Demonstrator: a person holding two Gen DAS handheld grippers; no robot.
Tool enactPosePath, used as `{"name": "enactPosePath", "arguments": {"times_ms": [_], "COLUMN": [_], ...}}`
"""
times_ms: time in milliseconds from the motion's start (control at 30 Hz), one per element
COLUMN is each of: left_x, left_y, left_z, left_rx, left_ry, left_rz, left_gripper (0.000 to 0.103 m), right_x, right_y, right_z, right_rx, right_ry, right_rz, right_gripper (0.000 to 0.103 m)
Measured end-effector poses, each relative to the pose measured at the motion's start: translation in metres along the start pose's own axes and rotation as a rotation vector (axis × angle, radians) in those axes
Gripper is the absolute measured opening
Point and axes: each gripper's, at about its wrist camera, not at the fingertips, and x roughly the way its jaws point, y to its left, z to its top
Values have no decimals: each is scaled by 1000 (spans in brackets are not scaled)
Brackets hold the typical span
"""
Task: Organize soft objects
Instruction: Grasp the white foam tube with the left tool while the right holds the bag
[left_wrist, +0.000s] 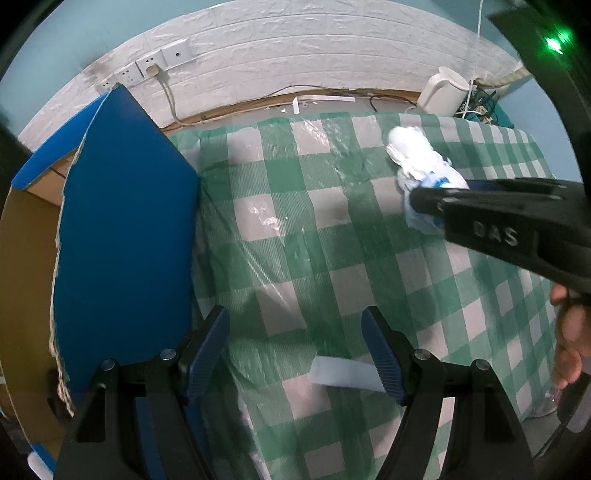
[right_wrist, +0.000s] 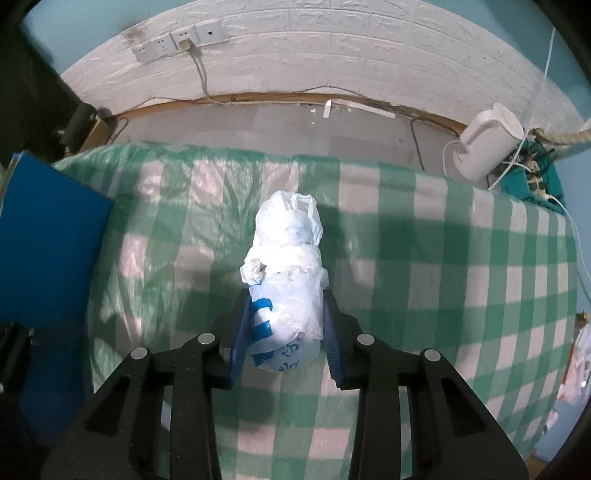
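**Bundled plastic bag: grip state and handling notes**

The bundled plastic bag (right_wrist: 286, 280), white with blue print, is seen lying on the green-and-white checked cloth (right_wrist: 443, 266), roughly mid-table in the right wrist view and toward the far right in the left wrist view (left_wrist: 421, 166). The right gripper (right_wrist: 286, 332) is clenched on the near end of the bundle, 1 blue pad pressed on each side; the film is visibly pinched in between them. Whether the bundle is already clear of the cloth cannot be told.

The left gripper (left_wrist: 303, 350) is released, its 2 jaws standing wide over bare cloth near the table's near edge, with nothing between them. A small pale strip (left_wrist: 343, 373) lies on the cloth just by its right pad.

Handling, as judged: the bundle is taken to be very light, soft and compressible, with slick film that may slide out of a shallow pinch. The far end is loose and crumpled and is expected to flop or unfurl if swung. The firmest hold is judged to be across the wrapped, thicker middle, not the loose far tip. Nothing fragile is evident.

A blue-faced cardboard box (left_wrist: 125, 221) stands at the left edge of the table, flap up, and is judged a likely destination. A white kettle (right_wrist: 487, 144) sits at the far right, well apart.
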Motion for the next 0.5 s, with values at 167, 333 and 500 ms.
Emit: {"name": "enactPosePath", "arguments": {"times_ms": [167,333,500], "left_x": [0,2,6], "left_y": [0,-7,-17], "left_z": [-7,-18,-24], "left_rx": [-19,-29,-36], "left_ry": [25,53,84], "left_rz": [-23,-27,-17], "left_gripper": [75,75,75], "right_x": [-13,-24,-29], "right_y": [-2,-3,-5], "right_z": [-19,-37,-51], "right_rx": [12,-4,-13], "right_ry": [6,14,17], "right_rz": [10,30,36], "right_gripper": [34,34,35]}}
